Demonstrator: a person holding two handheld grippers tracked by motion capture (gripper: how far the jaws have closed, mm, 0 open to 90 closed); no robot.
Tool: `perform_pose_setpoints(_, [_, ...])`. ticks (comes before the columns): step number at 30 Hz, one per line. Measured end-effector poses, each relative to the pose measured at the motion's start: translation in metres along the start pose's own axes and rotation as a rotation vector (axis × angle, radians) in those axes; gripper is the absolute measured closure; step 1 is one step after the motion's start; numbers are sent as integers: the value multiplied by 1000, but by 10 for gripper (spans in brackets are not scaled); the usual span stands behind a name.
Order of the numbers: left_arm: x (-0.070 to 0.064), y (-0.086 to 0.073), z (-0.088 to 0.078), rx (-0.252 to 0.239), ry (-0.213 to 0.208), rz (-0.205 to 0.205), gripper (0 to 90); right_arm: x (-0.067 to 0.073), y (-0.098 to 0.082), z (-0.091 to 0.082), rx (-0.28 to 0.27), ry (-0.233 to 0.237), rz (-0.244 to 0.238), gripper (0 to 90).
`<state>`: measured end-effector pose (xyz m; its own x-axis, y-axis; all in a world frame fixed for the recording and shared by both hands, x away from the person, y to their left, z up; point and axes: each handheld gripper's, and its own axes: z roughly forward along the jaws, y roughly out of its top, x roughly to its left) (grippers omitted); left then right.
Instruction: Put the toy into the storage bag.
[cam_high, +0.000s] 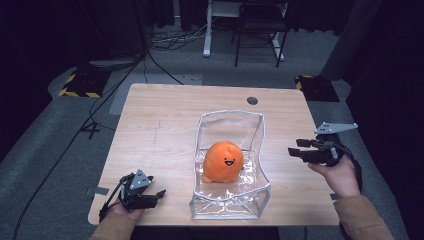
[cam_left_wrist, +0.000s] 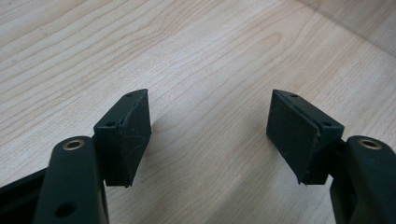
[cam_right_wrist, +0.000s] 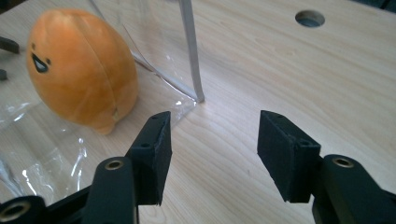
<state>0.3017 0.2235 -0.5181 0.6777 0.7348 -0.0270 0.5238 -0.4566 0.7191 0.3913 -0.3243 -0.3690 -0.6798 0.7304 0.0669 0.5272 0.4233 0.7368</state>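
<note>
On the pale wooden tabletop (cam_high: 165, 125), the round orange plush toy with a smiling face (cam_high: 223, 161) is sitting inside the clear plastic pouch (cam_high: 252, 197) while the right gripper (cam_high: 295, 152), jaws wide and empty, is risking crumpling its floppy wall.

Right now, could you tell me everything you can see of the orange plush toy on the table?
The orange plush toy is round, soft-looking, like a peach or egg, with a seam running down its side and a small black smiling face of two dot eyes and an open mouth. It sits upright inside the clear plastic bag, resting on the bag's bottom sheet at mid-table. Both grippers are apart from it.
</note>
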Motion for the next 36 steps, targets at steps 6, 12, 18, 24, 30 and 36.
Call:
perform_pose_setpoints(6, [0, 0, 0, 0, 1, 0, 310, -6, -22, 10, 23, -11, 32, 450])
perform_pose_setpoints(12, [0, 0, 0, 0, 1, 0, 310, -7, -47, 24, 50, 3, 75, 450])
perform_pose_setpoints(18, [0, 0, 0, -1, 0, 0, 309, -8, -66, 36, 78, -6, 86, 450])
perform_pose_setpoints(24, [0, 0, 0, 0, 1, 0, 309, -6, -79, 47, 92, 6, 93, 444])
perform_pose_setpoints(30, [0, 0, 0, 0, 0, 1, 308, -2, -92, 55, 96, 4, 90, 445])
perform_pose_setpoints(36, [0, 0, 0, 0, 1, 1, 307, 6, -100, 60, 104, -22, 45, 445])
